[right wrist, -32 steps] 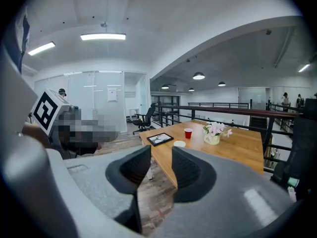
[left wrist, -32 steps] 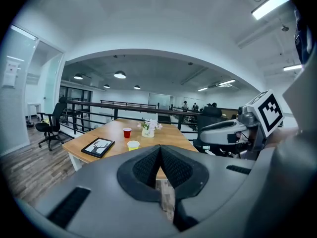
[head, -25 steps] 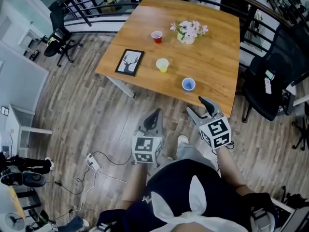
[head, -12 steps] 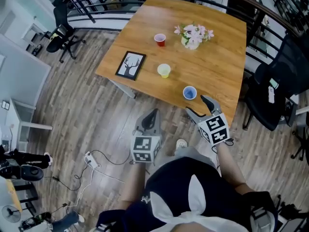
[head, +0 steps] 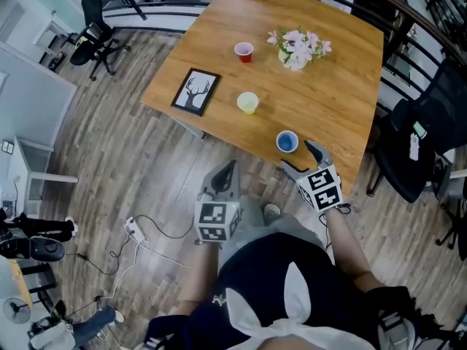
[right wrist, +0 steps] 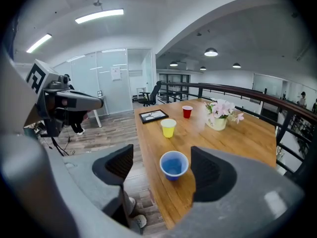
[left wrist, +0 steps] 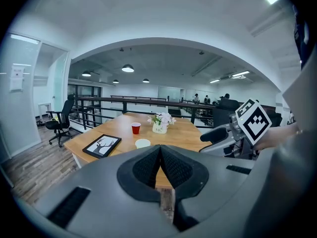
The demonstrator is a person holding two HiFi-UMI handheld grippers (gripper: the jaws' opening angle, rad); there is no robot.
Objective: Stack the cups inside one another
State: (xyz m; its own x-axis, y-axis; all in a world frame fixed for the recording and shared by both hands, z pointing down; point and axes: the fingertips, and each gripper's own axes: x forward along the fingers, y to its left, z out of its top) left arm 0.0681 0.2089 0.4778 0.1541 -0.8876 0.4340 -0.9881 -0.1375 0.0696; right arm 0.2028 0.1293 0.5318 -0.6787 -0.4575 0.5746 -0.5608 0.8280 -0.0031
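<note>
Three cups stand apart on the wooden table (head: 332, 100): a blue cup (head: 286, 142) near the front edge, a yellow cup (head: 247, 102) in the middle, and a red cup (head: 244, 51) farther back. My right gripper (head: 299, 159) hovers at the table's front edge just short of the blue cup. Its jaws are opening and touch nothing. In the right gripper view the blue cup (right wrist: 174, 165) sits ahead in the gap between the jaws of the right gripper (right wrist: 162, 158). My left gripper (head: 230, 172) is shut and empty, over the floor in front of the table.
A vase of pink flowers (head: 299, 48) stands at the back of the table and a framed deer picture (head: 195, 91) lies at its left. A black office chair (head: 427, 141) stands to the right. Cables and a power strip (head: 139, 233) lie on the floor.
Both grippers have moved forward toward the table. The right gripper's jaws have spread wider and it has come closer to the blue cup. The cups have not moved.
</note>
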